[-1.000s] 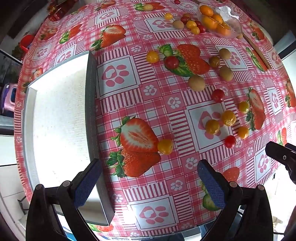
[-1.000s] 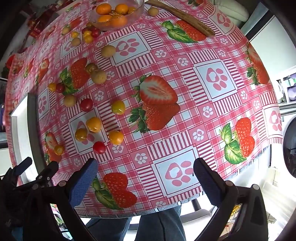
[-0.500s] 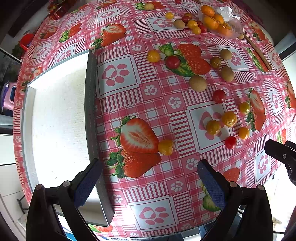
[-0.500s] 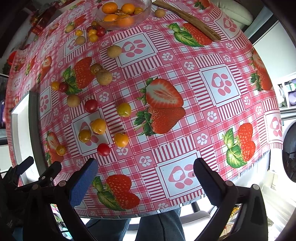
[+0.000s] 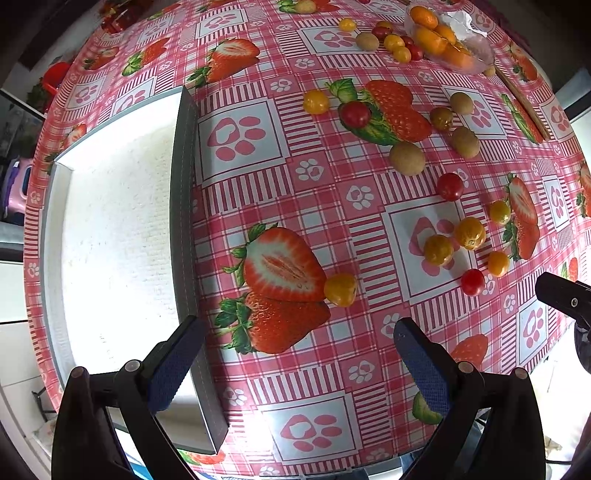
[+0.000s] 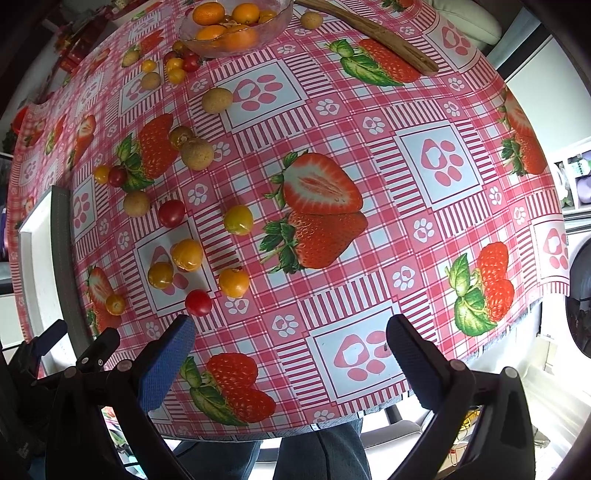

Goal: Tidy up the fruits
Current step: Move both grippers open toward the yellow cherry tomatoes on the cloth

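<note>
Mostly, the sorting looks unstarted. A round tabletop [image 5: 332, 373] fills both views, covered in a pink checked cloth printed with strawberries and paw marks; the printed strawberries are pattern only, not fruit.

At the left of the tabletop sits a large white tray [image 5: 114, 236] with a grey rim. Nothing lies in the part of it that shows, so no fruit has been moved there, if that is where it belongs.

At the far edge stands a clear glass bowl [image 6: 275, 26] holding several small oranges [image 6: 208, 13]. Whether they were put there as part of the task cannot be told. A long wooden utensil [image 6: 384, 37] lies just beside the bowl.

Everything else is loose on the cloth, so nearly all the work appears left to do. Round tan-brown fruits [image 5: 407, 158] are scattered in the middle and far part. Red cherry tomatoes [image 5: 450, 186] and yellow-orange cherry tomatoes [image 5: 438, 250] are mixed together, some in a small cluster near the bowl and a looser group nearer the person. One yellow-orange tomato [image 5: 340, 290] lies alone, closest to the left gripper and near the tray.

The left gripper [image 5: 295, 354] hangs above the near edge of the tabletop, by the tray's rim, with its jaws spread wide and holding nothing. The right gripper [image 6: 290, 354] hangs above the near edge too, jaws spread wide and empty, with a red tomato [image 6: 198, 302] just beyond its left fingertip. The person's legs in jeans [image 6: 325, 454] show below the tabletop.
</note>
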`<state>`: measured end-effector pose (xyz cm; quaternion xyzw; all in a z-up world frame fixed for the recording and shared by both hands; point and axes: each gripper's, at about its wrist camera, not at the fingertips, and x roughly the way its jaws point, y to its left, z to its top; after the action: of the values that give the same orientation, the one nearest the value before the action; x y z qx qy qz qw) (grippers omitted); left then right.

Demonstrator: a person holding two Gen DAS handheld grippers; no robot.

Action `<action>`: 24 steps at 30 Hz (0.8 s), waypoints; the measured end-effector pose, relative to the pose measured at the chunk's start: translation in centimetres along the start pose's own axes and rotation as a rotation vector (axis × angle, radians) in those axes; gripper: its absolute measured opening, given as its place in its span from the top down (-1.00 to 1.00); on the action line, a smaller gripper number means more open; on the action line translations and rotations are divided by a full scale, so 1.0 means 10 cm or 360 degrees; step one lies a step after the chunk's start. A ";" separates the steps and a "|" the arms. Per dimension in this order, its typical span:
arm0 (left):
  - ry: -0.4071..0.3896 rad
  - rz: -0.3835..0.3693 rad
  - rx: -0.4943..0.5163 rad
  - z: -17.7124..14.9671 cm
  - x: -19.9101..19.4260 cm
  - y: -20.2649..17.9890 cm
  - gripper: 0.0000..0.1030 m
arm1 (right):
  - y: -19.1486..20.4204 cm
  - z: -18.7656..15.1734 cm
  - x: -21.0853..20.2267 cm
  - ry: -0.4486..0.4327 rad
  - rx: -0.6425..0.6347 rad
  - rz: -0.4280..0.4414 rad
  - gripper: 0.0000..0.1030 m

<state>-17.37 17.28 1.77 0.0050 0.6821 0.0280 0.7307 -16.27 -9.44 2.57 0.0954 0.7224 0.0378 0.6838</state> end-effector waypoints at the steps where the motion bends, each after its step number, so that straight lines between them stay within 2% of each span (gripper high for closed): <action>1: 0.0002 0.0001 -0.0004 0.00 0.01 0.01 -1.00 | 0.06 -0.02 0.00 0.0021 -0.0002 -0.0005 -1.00; 5: 0.0003 0.0010 -0.0003 -0.01 0.07 0.01 -1.00 | -0.08 0.08 0.03 -0.0027 0.0011 -0.0034 -1.00; 8: -0.0006 0.0015 0.0013 -0.01 0.12 -0.03 -1.00 | 0.01 0.07 0.03 -0.0003 0.0013 -0.0028 -1.00; 16: -0.0041 0.0053 0.0050 0.07 0.24 -0.20 -0.99 | 0.09 0.33 0.09 0.0000 0.0003 0.0002 -1.00; 18: -0.0031 0.0052 0.0056 0.11 0.29 -0.23 -0.69 | 0.09 0.41 0.14 -0.0008 -0.0008 0.0008 -1.00; 21: 0.0000 0.0046 0.0049 0.17 0.40 -0.27 -0.65 | 0.10 0.56 0.22 -0.0019 -0.0025 0.0006 -0.94; 23: -0.0012 0.0037 0.0038 0.17 0.44 -0.30 -0.64 | 0.05 0.69 0.29 -0.0048 -0.0032 -0.0012 -0.79; 24: -0.0017 0.0029 0.0034 0.18 0.45 -0.32 -0.56 | 0.03 0.75 0.34 -0.0050 -0.0034 -0.0016 -0.68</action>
<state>-15.17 14.40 -2.74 0.0191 0.6783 0.0274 0.7340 -8.96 -9.05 -1.13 0.0851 0.7117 0.0406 0.6962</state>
